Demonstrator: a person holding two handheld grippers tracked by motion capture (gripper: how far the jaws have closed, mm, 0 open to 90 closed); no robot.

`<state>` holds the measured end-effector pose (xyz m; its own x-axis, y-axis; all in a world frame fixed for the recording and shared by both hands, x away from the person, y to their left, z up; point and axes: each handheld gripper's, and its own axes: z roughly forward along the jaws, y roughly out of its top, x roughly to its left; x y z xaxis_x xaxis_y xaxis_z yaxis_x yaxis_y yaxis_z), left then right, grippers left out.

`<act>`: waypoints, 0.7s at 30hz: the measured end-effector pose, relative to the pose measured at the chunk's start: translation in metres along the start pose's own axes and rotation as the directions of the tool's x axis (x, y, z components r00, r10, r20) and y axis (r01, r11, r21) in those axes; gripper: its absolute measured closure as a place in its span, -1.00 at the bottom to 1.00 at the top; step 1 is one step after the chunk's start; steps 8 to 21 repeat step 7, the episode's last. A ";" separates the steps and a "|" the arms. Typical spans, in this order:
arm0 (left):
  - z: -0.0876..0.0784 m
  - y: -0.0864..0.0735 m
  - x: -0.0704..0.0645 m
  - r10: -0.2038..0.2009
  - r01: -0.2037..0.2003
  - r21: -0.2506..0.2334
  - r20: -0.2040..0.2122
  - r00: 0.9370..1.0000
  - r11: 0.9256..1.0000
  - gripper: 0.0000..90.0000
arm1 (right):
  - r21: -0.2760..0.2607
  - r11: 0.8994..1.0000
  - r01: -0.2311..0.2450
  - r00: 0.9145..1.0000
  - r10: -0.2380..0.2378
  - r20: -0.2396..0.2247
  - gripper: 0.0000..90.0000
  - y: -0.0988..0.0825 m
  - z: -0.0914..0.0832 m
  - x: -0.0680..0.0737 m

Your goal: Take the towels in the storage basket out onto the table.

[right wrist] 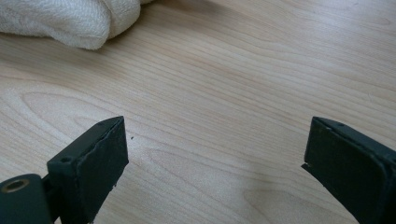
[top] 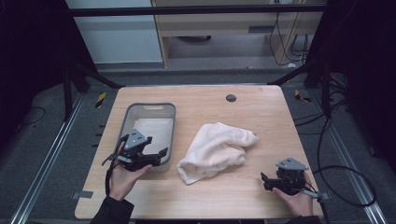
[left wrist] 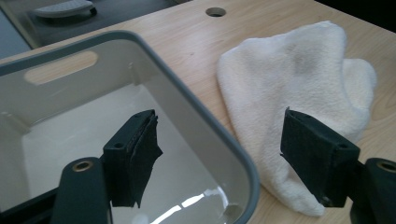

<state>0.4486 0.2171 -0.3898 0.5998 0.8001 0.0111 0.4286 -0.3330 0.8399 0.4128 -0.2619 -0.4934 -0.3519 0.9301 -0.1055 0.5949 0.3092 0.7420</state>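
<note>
A: Where is the towel now?

B: The cream towel (top: 215, 150) lies crumpled near the middle of the wooden bench (top: 261, 116), just to the right of the grey plastic bin (top: 150, 108). It touches the bench only; neither tool holds it.

A: And the left tool?

B: The left tool (top: 159, 155) is held by the left hand (top: 122, 177) above the near right corner of the bin. Its jaws are released, spread wide apart. In the left gripper view one jaw stands over the inside of the bin and the other over the towel, with the grey rim (left wrist: 219, 140) passing between them. Nothing is between the jaws.

A: Is something in the bin?

B: In the high view a pale surface shows at the bottom, but I cannot tell if it is cloth or only the floor of the bin.

A: The right tool?

B: The right tool (top: 267, 179) is low at the near right part of the bench, in the right hand (top: 296, 198), well apart from the towel. Its jaws are released too, wide apart over bare wood, grasping nothing. In the right gripper view a fold of the towel shows at the top left corner.

A: Anything else on the bench?

B: A small round cable hole (top: 230, 98) near the far edge.
</note>
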 end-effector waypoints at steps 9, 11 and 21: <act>-0.018 -0.016 0.017 -0.049 0.048 -0.017 -0.047 0.998 0.999 -0.40 | 0.004 1.000 -0.001 1.000 0.001 0.003 -0.87 0.000 0.000 0.000; -0.018 -0.016 0.017 -0.049 0.048 -0.017 -0.047 0.998 0.999 -0.40 | 0.004 1.000 -0.001 1.000 0.001 0.003 -0.87 0.000 0.000 0.000; -0.018 -0.016 0.017 -0.049 0.048 -0.017 -0.047 0.998 0.999 -0.40 | 0.004 1.000 -0.001 1.000 0.001 0.003 -0.87 0.000 0.000 0.000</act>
